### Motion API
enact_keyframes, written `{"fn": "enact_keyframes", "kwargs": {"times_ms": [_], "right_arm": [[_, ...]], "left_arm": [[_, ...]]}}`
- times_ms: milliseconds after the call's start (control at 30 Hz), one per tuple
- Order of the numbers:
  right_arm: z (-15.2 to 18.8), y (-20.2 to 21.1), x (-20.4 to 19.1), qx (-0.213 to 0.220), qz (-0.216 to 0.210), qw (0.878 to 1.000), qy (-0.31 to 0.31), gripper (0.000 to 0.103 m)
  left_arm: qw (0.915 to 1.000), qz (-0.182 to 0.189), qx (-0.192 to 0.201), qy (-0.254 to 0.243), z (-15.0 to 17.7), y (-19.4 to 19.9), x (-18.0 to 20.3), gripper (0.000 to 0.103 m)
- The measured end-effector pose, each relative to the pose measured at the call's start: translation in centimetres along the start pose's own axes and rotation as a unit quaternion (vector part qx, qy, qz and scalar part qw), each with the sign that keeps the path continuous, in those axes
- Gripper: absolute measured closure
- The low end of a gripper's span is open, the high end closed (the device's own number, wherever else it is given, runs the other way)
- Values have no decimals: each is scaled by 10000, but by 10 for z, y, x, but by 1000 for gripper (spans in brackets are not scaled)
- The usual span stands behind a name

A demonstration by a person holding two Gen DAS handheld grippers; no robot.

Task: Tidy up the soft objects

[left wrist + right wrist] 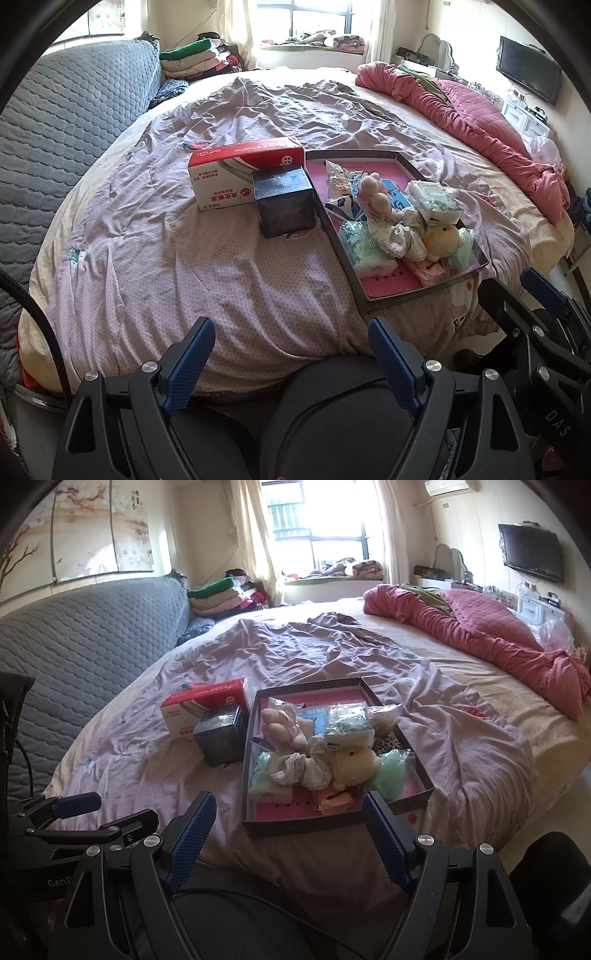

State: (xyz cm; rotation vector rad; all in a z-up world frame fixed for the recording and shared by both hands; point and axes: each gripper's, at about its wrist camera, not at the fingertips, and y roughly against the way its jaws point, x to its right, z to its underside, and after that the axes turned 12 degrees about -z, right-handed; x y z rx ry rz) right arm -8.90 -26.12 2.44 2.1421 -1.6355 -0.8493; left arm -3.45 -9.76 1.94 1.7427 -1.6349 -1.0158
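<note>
Sunlit bedroom, wide bed point(229, 280) under a crumpled lilac sheet, grey quilted headboard to one side, rolled pink quilt point(476, 122) along the far edge.

Near the front of the bed: shallow dark tray point(255, 814) with pink floor, heaped with the soft objects. Yellow plush toy point(352, 766), pale pink plush point(279, 725), spotted white cloth point(295, 771), green tissue pack point(365, 249), second wrapped tissue pack point(347, 725), mint green bundle point(393, 773), peach-coloured item point(330, 799) at the near wall. Just left of the tray, touching or nearly so: red-and-white tissue box point(236, 171), dark cube box point(286, 206) in front of it.

Left gripper point(291, 363): fingers spread wide, holding nothing, low at the bed's near edge and well short of the boxes. Right gripper point(286, 840): fingers likewise spread wide, empty, just short of the tray's near wall.

Step in hand: hard to settle. Same scene fits soft things already gathered into the tray, or a heap waiting to be sorted out of it. Either way, both grippers back at the near edge, gripping nothing.

Any grasp here would probably call for a wide opening and a gentle close, plush and tissue packs giving way under pressure, and a pick from the top of the pile so neighbours stay put.

Hard to make out: what lies beneath the heap, printing on the packs, contents of both boxes. Lower part of each view blocked by gripper bodies.
</note>
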Motion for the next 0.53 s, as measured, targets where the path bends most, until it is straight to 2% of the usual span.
{"fn": "enact_keyframes", "kwargs": {"times_ms": [300, 467, 533], "right_arm": [[0, 0, 0, 13, -2, 10000, -11, 21], [0, 0, 0, 10, -28, 10000, -9, 21], [-1, -2, 3, 13, -60, 10000, 4, 21]], "left_arm": [[10000, 5, 53, 6, 0, 1, 0, 19], [9997, 158, 165, 39, 1, 3, -2, 19], [9990, 315, 248, 197, -1, 2, -10, 19]]}}
